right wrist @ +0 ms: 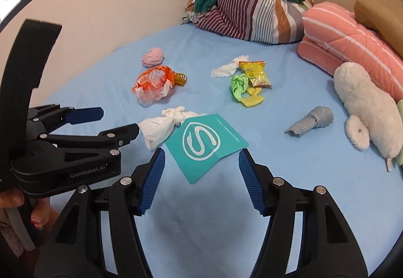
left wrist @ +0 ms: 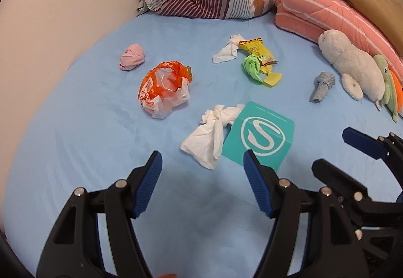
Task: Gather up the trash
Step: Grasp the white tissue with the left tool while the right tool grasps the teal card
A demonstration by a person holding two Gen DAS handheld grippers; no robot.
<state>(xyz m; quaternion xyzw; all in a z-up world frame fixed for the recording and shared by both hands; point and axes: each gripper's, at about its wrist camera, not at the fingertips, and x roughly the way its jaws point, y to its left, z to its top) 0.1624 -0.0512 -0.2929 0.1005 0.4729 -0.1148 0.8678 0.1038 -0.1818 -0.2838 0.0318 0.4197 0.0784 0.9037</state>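
From my left wrist camera, the left gripper (left wrist: 202,164) hangs over the near part of the blue bed sheet (left wrist: 75,127) with its jaws spread wide and nothing between them. Just past the fingertips lies a knotted white tissue (left wrist: 212,130), its far end touching the teal card packet (left wrist: 260,138); the right finger covers that packet's near corner. Further toward the middle of the bed I see an orange plastic bag (left wrist: 163,89), crumpled, and beyond it a pink balled sock (left wrist: 132,56) near the wall-side edge. A second white tissue (left wrist: 226,52), a yellow snack wrapper (left wrist: 257,51) and a green crumpled scrap (left wrist: 252,66) lie bunched together, touching. The right gripper (left wrist: 332,152) juts in at the right edge, jaws apart, its body cut off by the frame. The print on the wrapper is too small for me to read.

From my right wrist camera, the right gripper (right wrist: 201,159) is likewise wide open and holding nothing, and the teal card packet (right wrist: 205,145) sits right between its fingertips, its lower corner showing in full here. The knotted white tissue (right wrist: 163,127) is partly tucked behind the left gripper (right wrist: 118,122), which enters from the left with its jaws parted. This view shows the grey rolled sock (right wrist: 311,122) well clear of the white plush seal (right wrist: 365,106), whose tail end is cut off at the right edge. The striped bedding pile (right wrist: 249,16) fills the far corner.
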